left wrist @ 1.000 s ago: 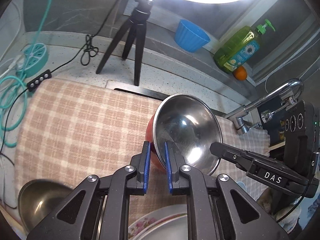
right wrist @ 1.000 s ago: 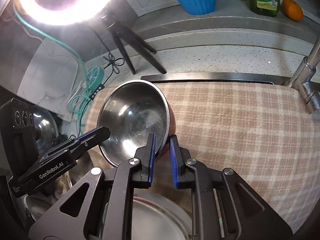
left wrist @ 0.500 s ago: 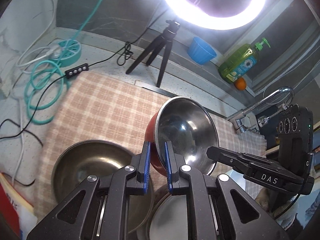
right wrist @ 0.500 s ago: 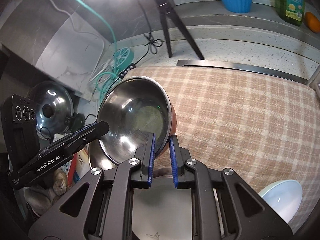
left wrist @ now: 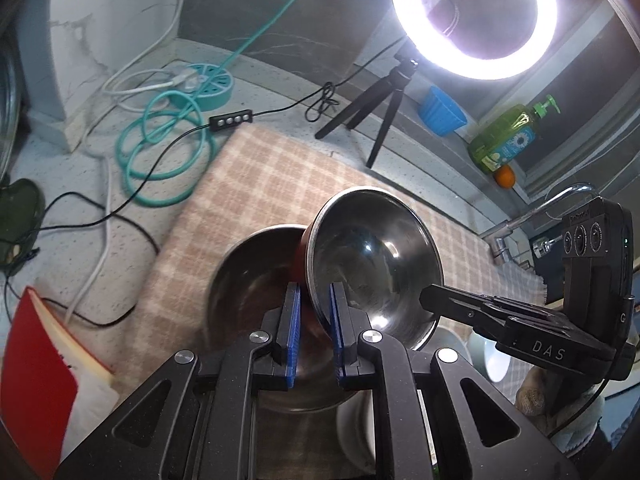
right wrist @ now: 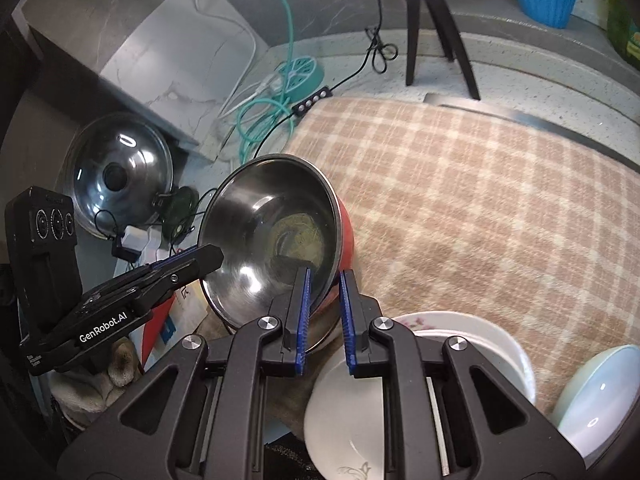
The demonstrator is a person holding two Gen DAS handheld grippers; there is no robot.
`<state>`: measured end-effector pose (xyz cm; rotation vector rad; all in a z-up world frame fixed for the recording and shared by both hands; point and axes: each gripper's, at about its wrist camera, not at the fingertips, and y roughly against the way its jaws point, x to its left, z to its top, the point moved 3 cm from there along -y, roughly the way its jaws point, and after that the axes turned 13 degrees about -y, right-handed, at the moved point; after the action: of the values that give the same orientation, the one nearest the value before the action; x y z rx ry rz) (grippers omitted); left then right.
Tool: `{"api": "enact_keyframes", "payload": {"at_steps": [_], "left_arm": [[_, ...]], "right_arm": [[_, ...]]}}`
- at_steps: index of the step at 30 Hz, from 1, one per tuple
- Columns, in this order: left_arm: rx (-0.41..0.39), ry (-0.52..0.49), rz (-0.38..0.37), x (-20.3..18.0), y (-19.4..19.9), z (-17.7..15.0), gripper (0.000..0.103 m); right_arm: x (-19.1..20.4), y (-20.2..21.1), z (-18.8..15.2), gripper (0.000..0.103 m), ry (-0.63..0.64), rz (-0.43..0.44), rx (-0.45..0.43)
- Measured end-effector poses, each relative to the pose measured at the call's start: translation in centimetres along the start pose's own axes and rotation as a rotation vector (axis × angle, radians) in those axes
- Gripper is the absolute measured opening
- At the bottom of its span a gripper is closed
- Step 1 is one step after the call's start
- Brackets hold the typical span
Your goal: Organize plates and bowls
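The speckled bench carried everything in view, and most of it lay under a beige checked cloth. Next in size was the red-walled steel bowl, held tilted in the air between my two claws, its polished hollow facing the left camera and its red outside turned toward a second steel bowl that sat upright on the cloth just below and behind it. My left claw was pinching the near rim of the red-walled bowl, one blue pad inside and one outside; my right claw was pinching the opposite rim in the same manner. Below the right claw lay a white plate with a flowered edge, a smaller white dish resting on it, and a pale blue bowl stood just beside them at the lower right. A glass pot lid leaned at the bench's far left. At the back stood a ring light on a black tripod, with a blue cup, a green soap bottle and an orange along the ledge. A coiled teal cable lay left of the cloth, and a red book at the near left edge.
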<state>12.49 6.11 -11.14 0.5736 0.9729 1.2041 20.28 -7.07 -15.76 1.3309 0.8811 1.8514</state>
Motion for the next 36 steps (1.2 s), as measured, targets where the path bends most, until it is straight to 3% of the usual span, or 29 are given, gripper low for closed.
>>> {"api": "enact_keyframes", "payload": {"at_steps": [13, 36], "left_arm": [[0.076, 0.019, 0.047, 2.7, -1.4, -2.7, 0.012], [0.123, -0.046, 0.118, 2.3, -2.9, -2.5, 0.012]], "right_arm": [[0.6, -3.9, -1.5, 0.015, 0.034, -0.062, 0.060], [0.9, -4.9, -1.2, 0.023, 0.085, -0.113, 0.074]]}}
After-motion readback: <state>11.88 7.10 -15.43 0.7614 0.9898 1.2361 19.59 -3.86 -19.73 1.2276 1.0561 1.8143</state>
